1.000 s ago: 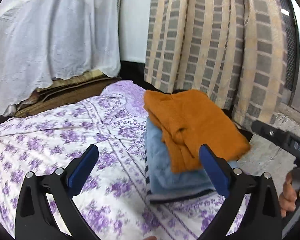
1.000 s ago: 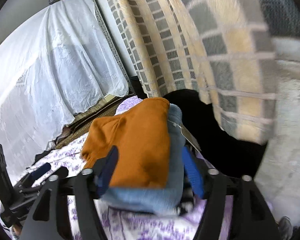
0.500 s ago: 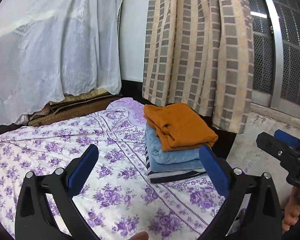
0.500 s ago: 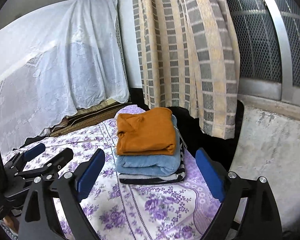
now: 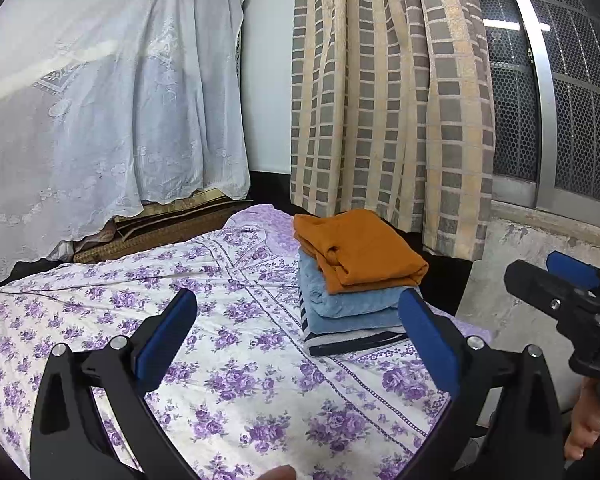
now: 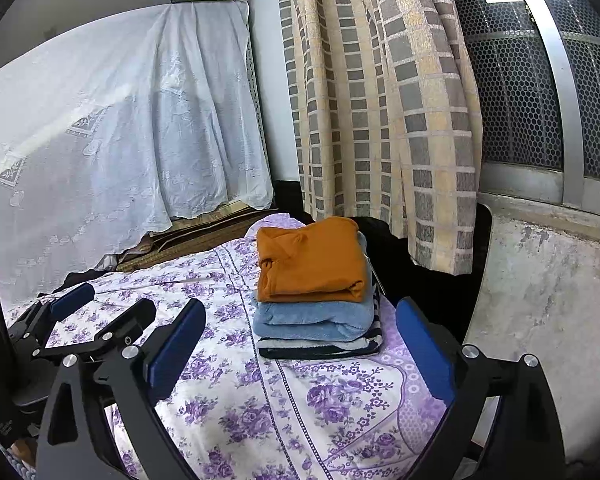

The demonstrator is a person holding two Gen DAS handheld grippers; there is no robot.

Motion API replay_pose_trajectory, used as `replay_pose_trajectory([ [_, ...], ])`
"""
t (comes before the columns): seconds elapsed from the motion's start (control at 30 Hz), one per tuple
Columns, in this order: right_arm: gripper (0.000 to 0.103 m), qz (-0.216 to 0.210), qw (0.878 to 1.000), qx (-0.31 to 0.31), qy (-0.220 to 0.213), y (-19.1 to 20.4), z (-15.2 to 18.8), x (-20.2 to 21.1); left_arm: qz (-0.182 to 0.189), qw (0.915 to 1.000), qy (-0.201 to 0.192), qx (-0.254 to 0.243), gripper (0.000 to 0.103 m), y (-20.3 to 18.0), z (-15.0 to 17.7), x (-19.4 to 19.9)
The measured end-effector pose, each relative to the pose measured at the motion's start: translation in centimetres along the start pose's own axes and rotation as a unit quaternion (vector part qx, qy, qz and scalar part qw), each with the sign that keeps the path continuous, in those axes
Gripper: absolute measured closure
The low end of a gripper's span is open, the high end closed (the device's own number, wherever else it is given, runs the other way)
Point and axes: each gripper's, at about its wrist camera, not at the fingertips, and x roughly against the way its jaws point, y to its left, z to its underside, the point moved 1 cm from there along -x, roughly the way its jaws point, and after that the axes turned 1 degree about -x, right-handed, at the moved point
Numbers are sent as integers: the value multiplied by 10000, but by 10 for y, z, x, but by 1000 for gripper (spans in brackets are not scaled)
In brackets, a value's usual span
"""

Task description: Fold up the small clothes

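Note:
A stack of folded clothes lies at the far right corner of the purple-flowered bed sheet. A folded orange garment tops it, over a folded light blue one and a dark-and-white striped one. The stack also shows in the right wrist view: orange, blue, striped. My left gripper is open and empty, above the sheet, short of the stack. My right gripper is open and empty, back from the stack. The right gripper shows at the left view's right edge.
A checked beige-and-grey curtain hangs behind the stack, beside a meshed window. A white lace cloth drapes furniture at the back left. A concrete ledge runs along the right. The left gripper shows at the right view's left.
Both grippers have pulled back from the stack. The right gripper, which was close around the stack, now stands wide open away from it. The orange garment lies settled on top.

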Motion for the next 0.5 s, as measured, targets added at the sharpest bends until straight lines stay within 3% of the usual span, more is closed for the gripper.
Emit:
replay_pose_trajectory([
  [0.27,4,-161,9998,-118,75,7,12,0,-66,10000,46,22,5,5,0,-2],
  [0.5,4,97,9985,-223,499,8,28,-27,-133,9995,286,-32,5,5,6,-20],
])
